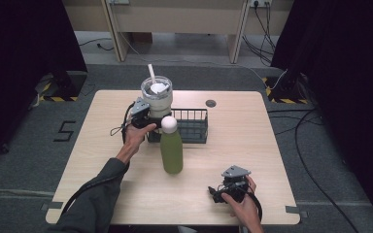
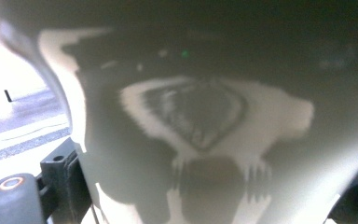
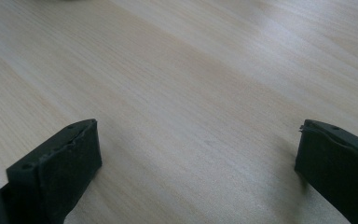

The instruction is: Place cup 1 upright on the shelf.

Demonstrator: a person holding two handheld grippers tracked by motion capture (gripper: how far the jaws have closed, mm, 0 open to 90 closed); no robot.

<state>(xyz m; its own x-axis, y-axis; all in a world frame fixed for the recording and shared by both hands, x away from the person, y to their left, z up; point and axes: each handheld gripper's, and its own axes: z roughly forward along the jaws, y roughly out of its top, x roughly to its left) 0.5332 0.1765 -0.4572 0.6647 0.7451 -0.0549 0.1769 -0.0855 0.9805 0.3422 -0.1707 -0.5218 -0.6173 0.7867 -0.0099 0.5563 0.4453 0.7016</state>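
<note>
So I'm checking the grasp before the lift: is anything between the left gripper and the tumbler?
Nothing visible is. In the left gripper view the tumbler sits right between the jaws, its wall close against the camera. In the high view the left gripper is at its base, beside the wire basket.

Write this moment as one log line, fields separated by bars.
left gripper: shut on pale tumbler with straw above black wire basket | right gripper: open over wooden table | green bottle: upright, untouched

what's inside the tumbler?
Through the tumbler's clear lid: a white straw sticking up and something white just under the lid. Anything lower is hidden by the opaque wall. The left tongs grip its base.
</note>
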